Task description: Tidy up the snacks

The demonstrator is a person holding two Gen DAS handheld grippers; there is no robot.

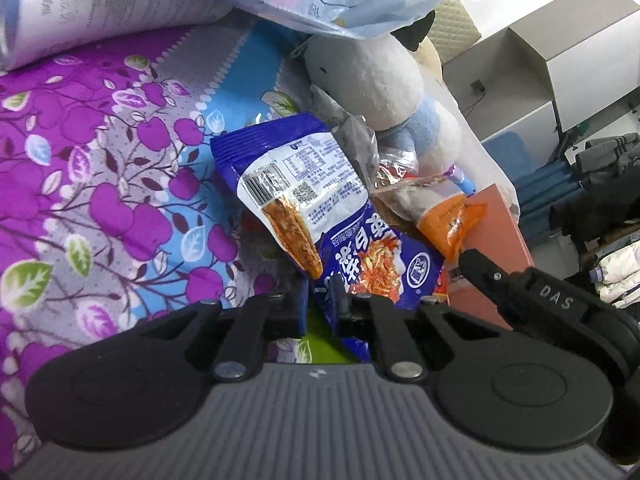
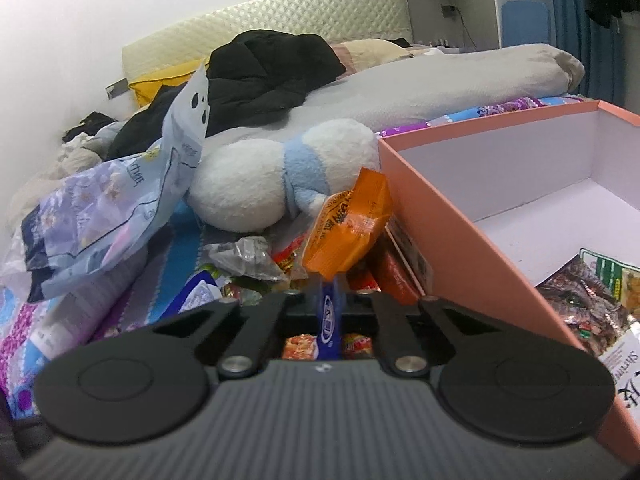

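A blue snack packet (image 1: 372, 272) lies on the floral bedsheet (image 1: 100, 184), and my left gripper (image 1: 322, 300) is shut on its lower end. A second blue packet (image 1: 296, 184) rests on top, white back up. Just right of them is an orange packet (image 1: 452, 220); the tip of my right gripper (image 1: 466, 258) meets its corner. In the right wrist view my right gripper (image 2: 329, 296) is shut on the bottom of the orange packet (image 2: 348, 232), which stands up from the jaws. A blue strip shows in the slit between them. A salmon-pink box (image 2: 440, 240) stands open at the right.
Snack bags (image 2: 588, 304) lie in the box. A white and blue plush toy (image 2: 256, 184) lies behind the pile, a large pale-blue bag (image 2: 100, 216) to the left. Red packets (image 2: 392, 276) and a clear wrapper (image 2: 244, 256) are scattered around. A black jacket (image 2: 268, 68) and grey duvet (image 2: 440, 80) lie further back.
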